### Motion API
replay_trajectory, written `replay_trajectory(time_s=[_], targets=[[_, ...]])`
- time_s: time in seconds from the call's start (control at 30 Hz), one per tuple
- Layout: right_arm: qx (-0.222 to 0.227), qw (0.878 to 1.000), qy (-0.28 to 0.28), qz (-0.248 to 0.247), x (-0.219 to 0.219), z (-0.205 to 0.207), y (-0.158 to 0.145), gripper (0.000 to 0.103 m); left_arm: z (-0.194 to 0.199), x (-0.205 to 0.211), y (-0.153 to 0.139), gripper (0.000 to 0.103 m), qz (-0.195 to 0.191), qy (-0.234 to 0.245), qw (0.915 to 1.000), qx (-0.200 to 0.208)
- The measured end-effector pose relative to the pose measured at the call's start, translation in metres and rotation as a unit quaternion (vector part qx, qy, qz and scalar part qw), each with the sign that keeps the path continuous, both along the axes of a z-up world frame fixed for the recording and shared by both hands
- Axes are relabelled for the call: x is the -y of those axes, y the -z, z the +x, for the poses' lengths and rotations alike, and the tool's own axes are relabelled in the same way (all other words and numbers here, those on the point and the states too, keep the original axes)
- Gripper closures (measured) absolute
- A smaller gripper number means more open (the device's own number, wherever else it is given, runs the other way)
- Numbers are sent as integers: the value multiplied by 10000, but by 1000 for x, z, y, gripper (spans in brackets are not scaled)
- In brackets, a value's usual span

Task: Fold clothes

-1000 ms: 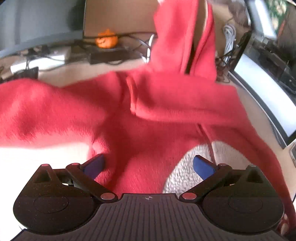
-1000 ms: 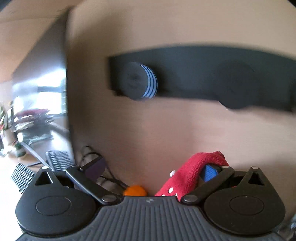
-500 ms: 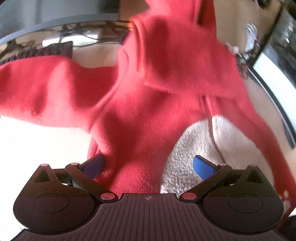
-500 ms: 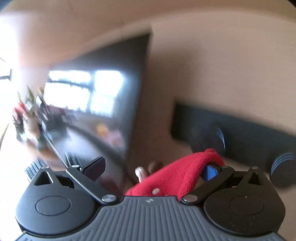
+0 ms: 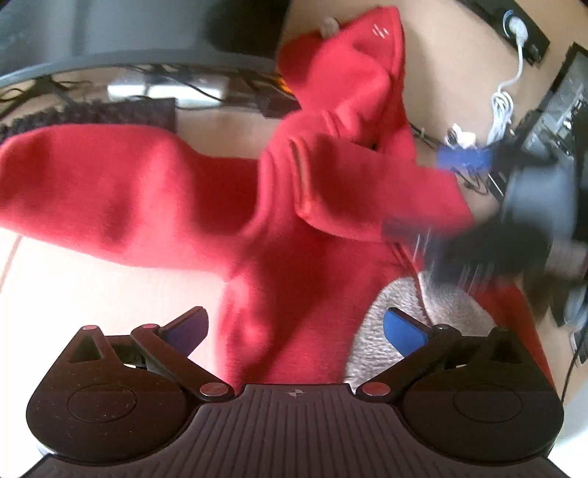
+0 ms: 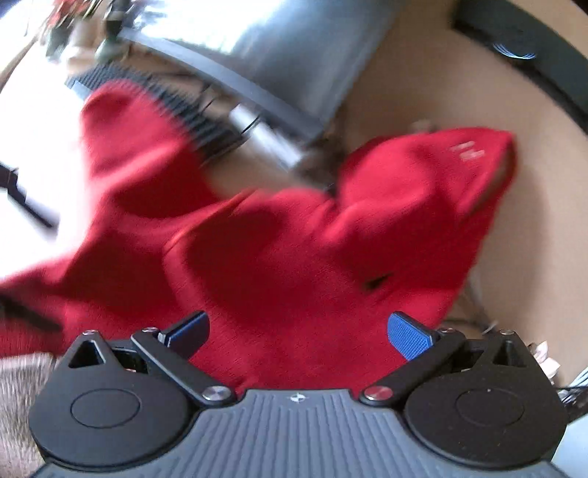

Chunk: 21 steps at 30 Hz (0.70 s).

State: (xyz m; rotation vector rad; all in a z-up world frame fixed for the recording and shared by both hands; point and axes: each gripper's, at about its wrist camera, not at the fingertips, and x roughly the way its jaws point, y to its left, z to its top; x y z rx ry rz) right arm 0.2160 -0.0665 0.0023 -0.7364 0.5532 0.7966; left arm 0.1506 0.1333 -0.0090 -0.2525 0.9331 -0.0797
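Left wrist view shows your left gripper with its blue-padded jaws apart, the red fleece hooded garment with a pale fuzzy lining running between them without being pinched. Your right gripper also stands apart, holding nothing, and appears in the left view as a dark blur at the garment's right side. The garment lies spread on the pale tabletop: one sleeve reaches left of the body, the hood rises at the far end against the curved dark monitor, and the lining shows at the near right edge. This looks like the laying-out step, with no fold made yet. Your next move likely calls for flattening the hood and the bunched right sleeve, then taking a sleeve edge to bring it across the body. Motion blur hides the right sleeve's end, and the hem is cut off behind both grippers.
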Motion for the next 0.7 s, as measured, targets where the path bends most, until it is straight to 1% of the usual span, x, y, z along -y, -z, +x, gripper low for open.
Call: replay_trajectory(time_s=[0.07,0.13,0.2,0.23,0.27,0.33,0.37,0.4,0.43,0.5,0.53,0.63,0.7], targets=[[366,9989,120,-278,-8,-16,15,0,-6,-10,-6,0,13,-130,9999,34],[951,9943,433,-222,-12,-17,23,0,-11,-20,-12,0,113,-242,9996,51],[1380,9848,1014,-302,-11,-7,24,0,-13,-27,-16,0,177,-286,9994,57],[1591,9780,1303,-342,-11,-2,24,0,-15,-30,-18,0,208,-307,9993,60],[1763,9690,1704,-303,-2,6,21,0,-15,-33,-19,0,232,-306,9992,63],[1927,9462,2594,-153,24,23,9,0,-16,-36,-21,0,285,-268,9992,106],[1957,9313,3071,-2,43,29,0,0,-16,-37,-22,0,311,-249,9991,128],[2023,9105,3603,191,66,30,-10,0,-16,-39,-22,0,306,-214,9992,168],[2082,8862,4122,383,90,31,-21,0,-16,-41,-22,0,300,-179,9992,209],[2197,8431,4867,637,130,24,-35,0,-12,-45,-22,0,258,-167,9991,308],[2248,8190,5224,762,150,20,-43,0,-10,-47,-23,0,233,-171,9989,368],[1929,8016,5558,1067,188,-1,-52,0,0,-53,-26,0,213,-231,9978,589],[1871,8008,5581,1111,193,-9,-53,0,8,-56,-29,0,225,-299,9965,745]])
